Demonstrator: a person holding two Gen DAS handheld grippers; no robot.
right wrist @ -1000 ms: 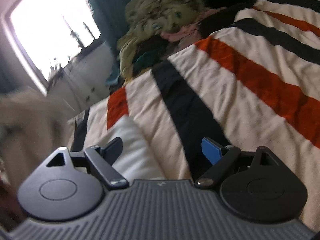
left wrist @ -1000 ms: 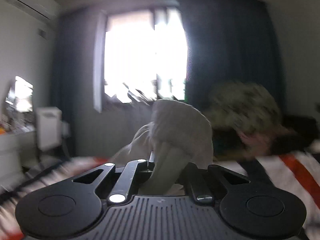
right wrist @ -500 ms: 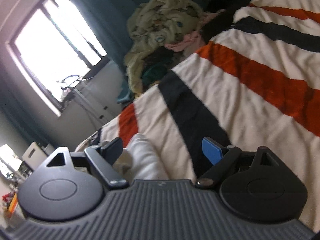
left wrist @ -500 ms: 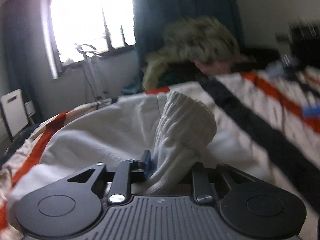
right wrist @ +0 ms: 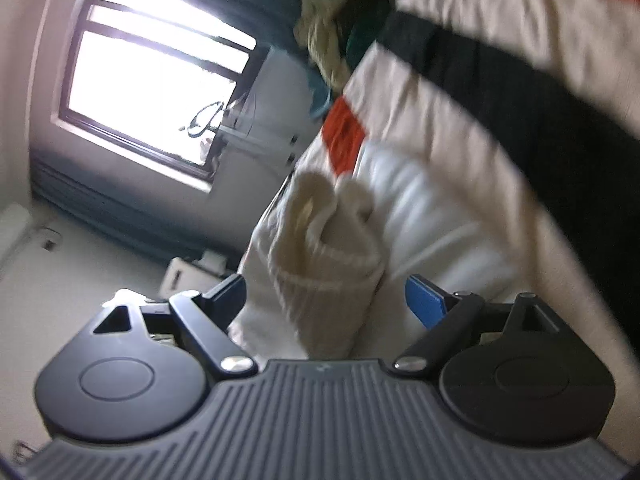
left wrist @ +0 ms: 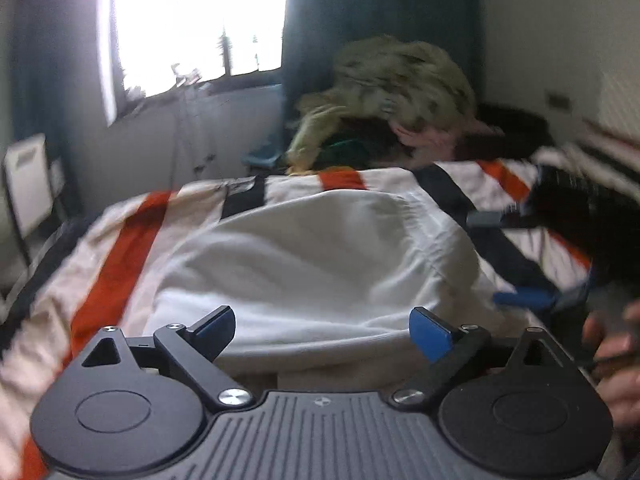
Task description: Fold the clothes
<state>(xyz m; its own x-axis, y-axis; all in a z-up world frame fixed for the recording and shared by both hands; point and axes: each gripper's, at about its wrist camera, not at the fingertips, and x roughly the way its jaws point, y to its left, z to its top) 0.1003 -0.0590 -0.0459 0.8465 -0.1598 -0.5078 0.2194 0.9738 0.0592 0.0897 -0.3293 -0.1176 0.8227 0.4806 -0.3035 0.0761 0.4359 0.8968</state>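
On the bed (left wrist: 120, 256), over a blanket striped in orange, black and cream, lies a white garment (left wrist: 304, 264), spread as a rounded mound that reaches from the near edge up toward the far side of the mattress. Seen from the left wrist, the left gripper (left wrist: 322, 326) hangs just above the garment's near hem with its fingers (left wrist: 430, 330) spread wide; its jaws have just been opening, and nothing is pinched between them, only the flat cloth lying below. To the right, the right gripper (left wrist: 520, 298) shows as a blur beside the garment's right edge, with a hand (left wrist: 616, 364) at the frame's border. From the right wrist, the view is rolled sideways: the right gripper (right wrist: 324, 296) stands with its fingers (right wrist: 424, 304) wide apart, and a ribbed cream cuff (right wrist: 328, 256) of the garment rises bunched between them, though neither pad presses on it. Bare striped blanket lies open to the garment's left and right. At the far end of the bed a heap of clothes (left wrist: 396, 80) is piled against a dark curtain (left wrist: 360, 20), well apart from the white garment. Beyond the bed's left edge are a bright window (left wrist: 192, 24) and a pale wall.
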